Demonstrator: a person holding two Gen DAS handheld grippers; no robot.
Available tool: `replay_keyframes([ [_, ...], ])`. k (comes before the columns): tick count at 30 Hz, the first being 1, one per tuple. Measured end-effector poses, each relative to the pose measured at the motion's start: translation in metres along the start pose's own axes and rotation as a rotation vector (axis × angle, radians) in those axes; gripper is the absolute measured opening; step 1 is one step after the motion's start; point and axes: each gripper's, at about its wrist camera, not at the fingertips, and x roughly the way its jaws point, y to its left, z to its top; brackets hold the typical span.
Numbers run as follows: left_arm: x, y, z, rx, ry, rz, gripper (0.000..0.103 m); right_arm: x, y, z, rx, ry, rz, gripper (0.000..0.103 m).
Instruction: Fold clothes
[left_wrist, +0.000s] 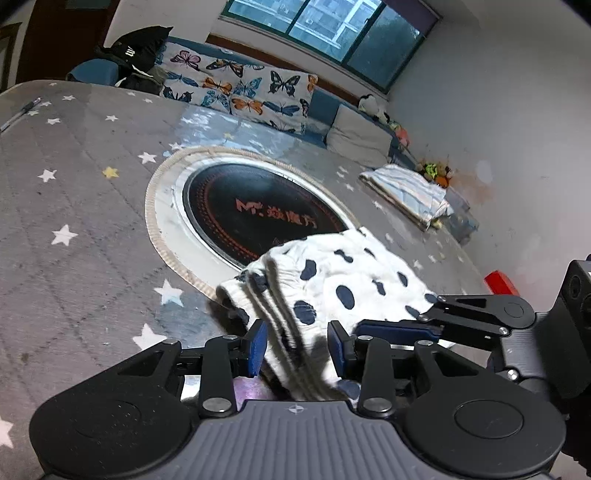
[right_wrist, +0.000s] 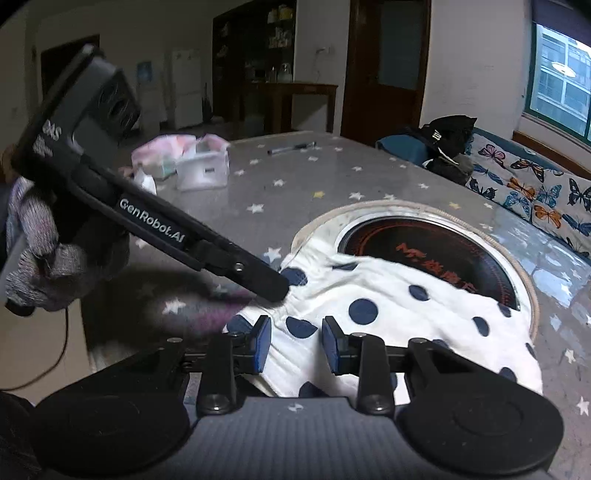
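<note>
Polka-dot garment (left_wrist: 351, 280): lay in a loose, rumpled heap on the tabletop (left_wrist: 74, 221), right at the claws, far edge draped over the rim of the round cooktop inset (left_wrist: 258, 214) at 12 o'clock. Showed no clean crease or squared outline; elastic waistband bunched at the near end. Judged unfolded as yet, or at best mid-fold.

Left claw (left_wrist: 297, 345): stood partly open, waistband running up between the blue pads (left_wrist: 258, 343). Could not be told whether those pads pinched the cloth or merely straddled it. Seen from the right wrist camera, touched the garment's edge at 10 o'clock, carried by a gloved hand (right_wrist: 37, 266).

Right claw (right_wrist: 297, 345): stood partly open over the white fabric, gripped nothing, cloth lying slack between the pads. Came in from 3 o'clock in the left wrist view, just beside the left claw.

Farther off, at 2 o'clock: lay a striped cloth (left_wrist: 406, 195), flat and squared, apparently one piece already folded and set aside. Beyond the tabletop, at 12 o'clock: ran a sofa with butterfly cushions (left_wrist: 240, 88).

Left to do, by this reading: flatten the dotted piece, fold it, set it aside.
</note>
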Motion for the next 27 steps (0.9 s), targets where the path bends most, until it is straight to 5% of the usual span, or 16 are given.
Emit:
replay_keyframes([
  [7, 0.009, 0.003, 0.002, -0.007, 0.020, 0.008, 0.040, -0.014, 0.003, 0.007, -0.043, -0.028, 0.006, 0.033],
  [16, 0.002, 0.002, 0.005, -0.035, 0.017, 0.004, 0.042, -0.007, 0.052, -0.009, -0.382, 0.046, -0.012, 0.044],
  [23, -0.014, 0.003, 0.008, -0.112, -0.020, -0.010, 0.053, 0.011, 0.074, -0.021, -0.579, 0.077, -0.088, 0.042],
  [27, -0.015, 0.009, 0.007, -0.218, -0.018, -0.025, 0.055, 0.014, 0.071, -0.022, -0.572, 0.060, -0.107, 0.031],
])
